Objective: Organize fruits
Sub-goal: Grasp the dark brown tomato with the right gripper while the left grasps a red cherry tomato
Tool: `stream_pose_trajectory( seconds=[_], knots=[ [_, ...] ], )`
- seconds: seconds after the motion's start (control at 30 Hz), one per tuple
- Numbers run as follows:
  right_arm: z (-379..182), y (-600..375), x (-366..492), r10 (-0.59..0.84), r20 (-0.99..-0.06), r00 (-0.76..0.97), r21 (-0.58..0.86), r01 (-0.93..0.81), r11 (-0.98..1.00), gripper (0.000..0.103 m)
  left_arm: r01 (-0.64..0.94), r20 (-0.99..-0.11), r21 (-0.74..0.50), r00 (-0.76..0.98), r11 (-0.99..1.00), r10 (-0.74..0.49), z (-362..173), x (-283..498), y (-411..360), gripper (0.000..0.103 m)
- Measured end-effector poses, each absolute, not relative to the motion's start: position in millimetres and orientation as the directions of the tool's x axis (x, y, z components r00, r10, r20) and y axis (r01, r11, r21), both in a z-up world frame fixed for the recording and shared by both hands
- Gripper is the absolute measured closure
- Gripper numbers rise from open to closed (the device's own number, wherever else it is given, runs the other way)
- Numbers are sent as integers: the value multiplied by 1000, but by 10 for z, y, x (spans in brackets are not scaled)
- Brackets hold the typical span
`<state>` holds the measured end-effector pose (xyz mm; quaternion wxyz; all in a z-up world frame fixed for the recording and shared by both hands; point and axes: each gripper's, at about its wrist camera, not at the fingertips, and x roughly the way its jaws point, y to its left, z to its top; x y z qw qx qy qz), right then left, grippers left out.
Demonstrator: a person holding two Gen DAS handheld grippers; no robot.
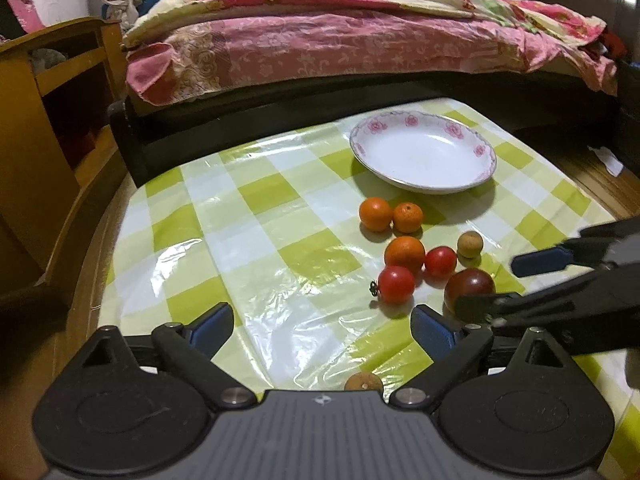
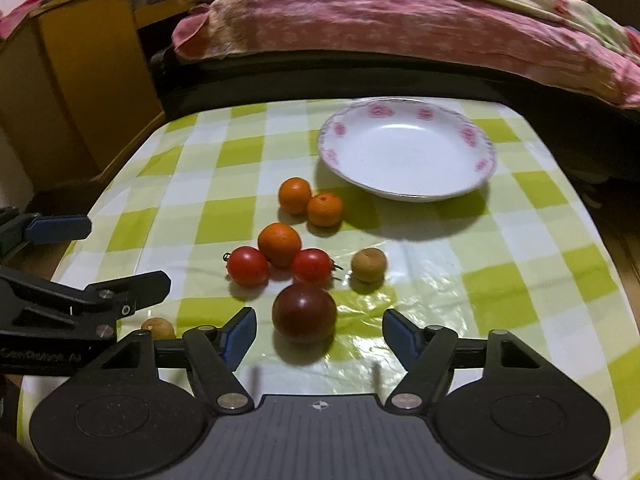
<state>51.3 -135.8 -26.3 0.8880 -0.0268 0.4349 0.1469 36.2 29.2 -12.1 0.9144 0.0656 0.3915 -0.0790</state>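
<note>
A white plate with pink flowers (image 1: 476, 146) (image 2: 486, 160) stands empty at the back of a green-checked table. In front of it lie three oranges (image 2: 279, 243), two red tomatoes (image 2: 247, 266), a dark red tomato (image 2: 304, 312) and a brown longan (image 2: 369, 265). Another longan (image 1: 363, 382) (image 2: 158, 327) lies near the front. My right gripper (image 2: 319, 330) is open, its jaws either side of the dark tomato and just short of it. My left gripper (image 1: 322, 328) is open and empty over bare cloth, left of the fruit. The right gripper also shows in the left wrist view (image 1: 496, 284).
A bed with pink quilts (image 1: 360, 40) runs behind the table. A wooden cabinet (image 1: 52, 120) stands at the left. The table's edges drop off at left and right.
</note>
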Motion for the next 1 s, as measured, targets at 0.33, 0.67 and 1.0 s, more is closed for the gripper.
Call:
stream_pose_trajectory(
  seconds=[0.33, 0.67, 1.0],
  knots=[
    [-461, -1294, 736, 268, -827, 494, 117, -316, 942, 62, 261, -754, 61, 644, 963, -127, -236, 471, 193, 10],
    [-413, -1419, 779, 298, -838, 458, 178, -287, 941, 67, 366, -792, 45, 581, 930, -191, -346, 737, -30, 42],
    [-398, -1590, 845, 297, -851, 433, 221, -218, 951, 67, 402, -821, 20, 528, 915, -214, -479, 939, -156, 62]
  ],
)
